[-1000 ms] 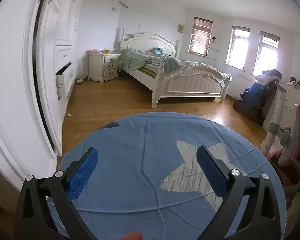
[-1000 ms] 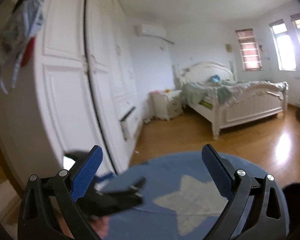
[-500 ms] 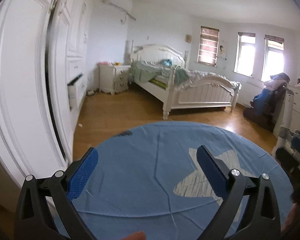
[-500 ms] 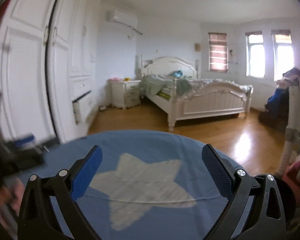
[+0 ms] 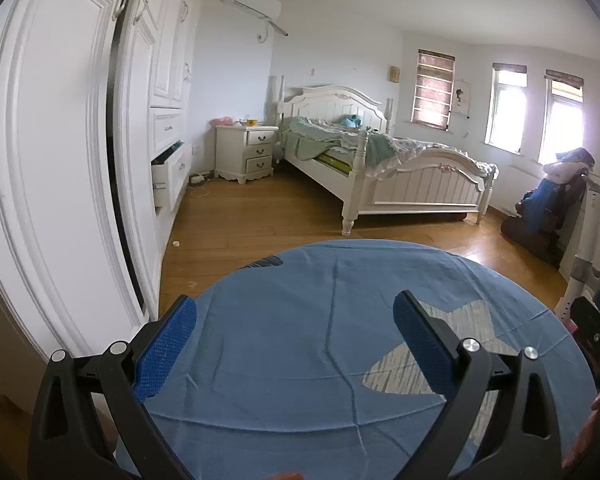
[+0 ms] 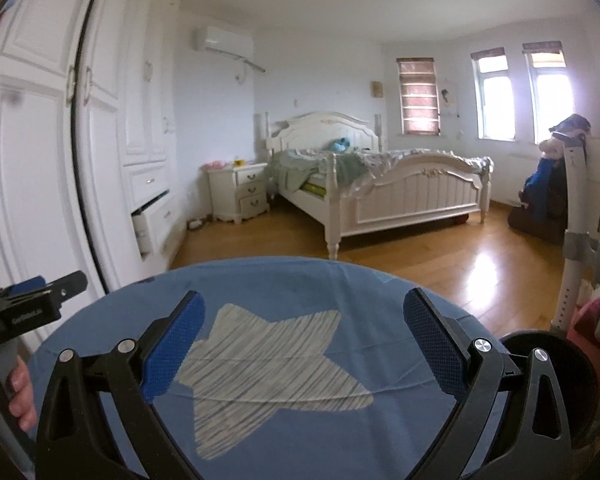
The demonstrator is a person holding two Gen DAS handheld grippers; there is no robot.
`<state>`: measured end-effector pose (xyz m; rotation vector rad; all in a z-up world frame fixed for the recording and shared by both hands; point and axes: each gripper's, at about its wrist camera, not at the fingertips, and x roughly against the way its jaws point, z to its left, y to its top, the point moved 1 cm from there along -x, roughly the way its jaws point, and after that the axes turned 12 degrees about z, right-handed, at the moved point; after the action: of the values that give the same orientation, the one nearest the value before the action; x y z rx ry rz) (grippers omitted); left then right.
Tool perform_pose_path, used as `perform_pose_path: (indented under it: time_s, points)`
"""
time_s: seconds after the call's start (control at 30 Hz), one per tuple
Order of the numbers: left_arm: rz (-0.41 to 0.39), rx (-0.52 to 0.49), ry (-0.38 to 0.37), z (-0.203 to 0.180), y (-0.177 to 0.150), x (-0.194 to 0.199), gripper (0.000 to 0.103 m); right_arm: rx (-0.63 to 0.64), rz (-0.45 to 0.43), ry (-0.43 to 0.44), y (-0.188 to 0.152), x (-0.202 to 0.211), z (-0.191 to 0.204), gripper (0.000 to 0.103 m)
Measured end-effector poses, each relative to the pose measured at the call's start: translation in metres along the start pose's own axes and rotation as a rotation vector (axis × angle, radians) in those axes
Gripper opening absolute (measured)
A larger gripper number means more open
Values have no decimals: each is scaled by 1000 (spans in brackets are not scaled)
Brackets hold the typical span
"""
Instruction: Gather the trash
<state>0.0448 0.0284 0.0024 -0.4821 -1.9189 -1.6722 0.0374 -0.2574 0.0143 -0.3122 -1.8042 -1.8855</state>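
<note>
My left gripper (image 5: 294, 320) is open and empty, held above a round table with a blue cloth (image 5: 284, 344) that bears a grey star (image 5: 452, 344). My right gripper (image 6: 302, 316) is open and empty above the same cloth (image 6: 380, 432), over the star (image 6: 268, 364). The left gripper's body shows at the left edge of the right wrist view (image 6: 28, 312). A small pale scrap (image 5: 176, 244) lies on the wooden floor by the wardrobe. No trash lies on the cloth.
White wardrobe (image 5: 60, 160) at left with an open drawer (image 5: 168, 176). A nightstand (image 5: 246, 152) and a white bed (image 5: 380, 168) stand across the wooden floor (image 5: 260, 220). A white desk frame (image 6: 572, 240) and a dark round bin (image 6: 548, 364) are at right.
Both views swung and steadied toward the bed. The right gripper turned away from the wardrobe and now sits over the star. Both stay open.
</note>
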Motion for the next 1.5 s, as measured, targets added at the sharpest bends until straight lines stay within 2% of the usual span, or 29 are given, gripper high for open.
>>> perform_pose_path:
  time_s: [0.47, 1.5]
  points:
    - [26, -34, 4, -8, -1, -5, 98, -4, 14, 14, 1, 2, 3, 98]
    - [30, -64, 0, -22, -8, -5, 98, -9, 21, 8, -3, 0, 6, 98]
